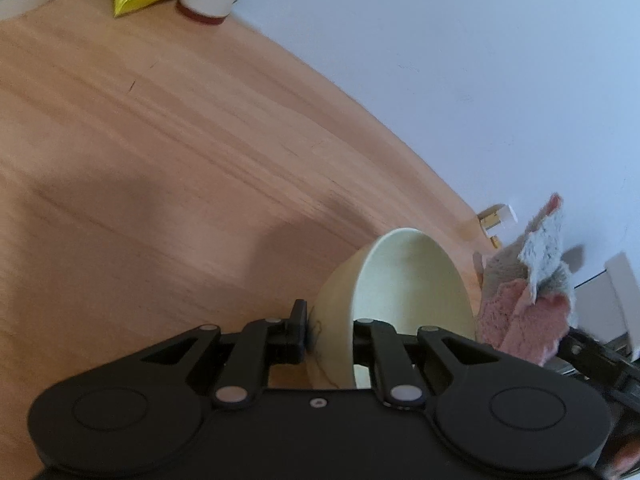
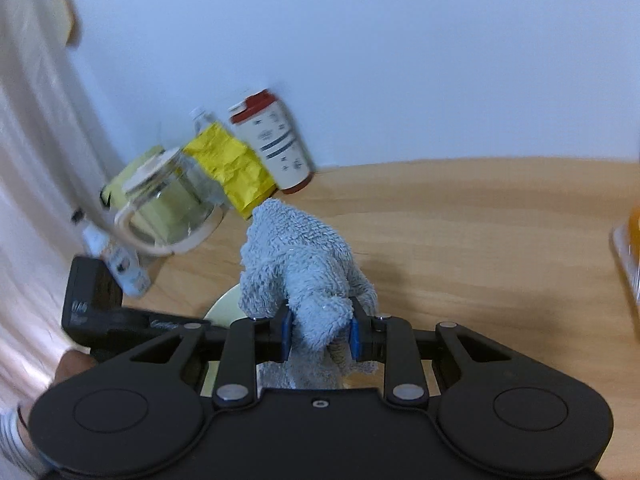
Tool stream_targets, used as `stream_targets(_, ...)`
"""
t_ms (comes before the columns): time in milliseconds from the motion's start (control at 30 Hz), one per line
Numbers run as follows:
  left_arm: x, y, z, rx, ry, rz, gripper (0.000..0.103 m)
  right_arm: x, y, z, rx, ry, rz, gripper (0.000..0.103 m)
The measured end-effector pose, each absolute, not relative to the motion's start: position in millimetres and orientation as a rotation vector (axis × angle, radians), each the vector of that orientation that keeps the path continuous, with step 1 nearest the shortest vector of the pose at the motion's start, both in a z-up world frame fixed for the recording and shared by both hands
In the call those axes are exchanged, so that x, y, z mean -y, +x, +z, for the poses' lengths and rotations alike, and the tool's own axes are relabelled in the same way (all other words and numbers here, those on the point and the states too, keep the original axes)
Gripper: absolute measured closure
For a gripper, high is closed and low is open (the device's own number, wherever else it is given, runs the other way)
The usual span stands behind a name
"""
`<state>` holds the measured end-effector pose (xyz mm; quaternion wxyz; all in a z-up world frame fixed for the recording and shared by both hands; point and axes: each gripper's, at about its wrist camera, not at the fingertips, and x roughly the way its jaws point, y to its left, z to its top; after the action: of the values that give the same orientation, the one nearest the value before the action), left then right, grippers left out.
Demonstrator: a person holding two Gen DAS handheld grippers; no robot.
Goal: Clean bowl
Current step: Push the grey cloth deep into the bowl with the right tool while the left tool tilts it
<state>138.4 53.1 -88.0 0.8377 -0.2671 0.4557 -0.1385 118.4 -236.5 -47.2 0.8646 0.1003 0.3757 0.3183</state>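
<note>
1. Two handheld grippers are at work: the left gripper (image 1: 330, 336) has its jaws clamped across the wall of a pale cream round bowl (image 1: 404, 292), one finger outside and one inside, so the bowl is tipped on its side and held up off the light wooden tabletop (image 1: 160, 140)
2. Just beside the bowl's open mouth, the right gripper (image 2: 318, 334) is pinched tight on a fluffy grey-and-pink terry cloth (image 2: 304, 272), which bunches up above the blue pads (image 2: 285, 332)
3. Cloth and bowl are apart in both views; the bowl's inside looks plain and free of obvious dirt where it shows, though its lower part is hidden behind the left gripper
4. My judgement: this fits either a cloth about to go into the bowl or one just drawn out after wiping, and the pictures do not settle which
5. Nothing stands between cloth and bowl; the nearby stretch of tabletop is bare
6. Farther back against the white wall (image 2: 400, 60) stands a cluster: a clear glass jug with a cream handle (image 2: 172, 200), a crumpled yellow foil packet (image 2: 232, 168), and a white cylindrical canister with red ends (image 2: 272, 144), all well apart from the bowl
7. A small gold-and-white object (image 1: 498, 216) by the wall is too blurred to identify
</note>
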Motion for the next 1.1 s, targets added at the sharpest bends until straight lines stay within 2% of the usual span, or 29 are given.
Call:
stream_targets(133, -50, 137, -85, -0.939, -0.534, -0.293, 0.092, 195, 114, -36, -0.841, 0.002, 0.699, 0.073)
stream_targets(367, -43, 138, -81, -0.902, -0.468, -0.307, 0.092, 147, 132, -52, -1.009, -0.213, 0.645, 0.073)
stream_targets(500, -40, 138, -80, -0.890, -0.460, -0.311, 0.092, 134, 144, -65, -1.090, -0.239, 0.654, 0.073)
stream_targets(733, -36, 135, -77, -0.867, -0.442, -0.310, 0.092, 139, 162, -81, -1.166, -0.061, 0.703, 0.073)
stream_targets(1100, -37, 137, -79, -0.856, -0.452, -0.308, 0.092, 139, 145, -85, -1.120, -0.169, 0.778, 0.073)
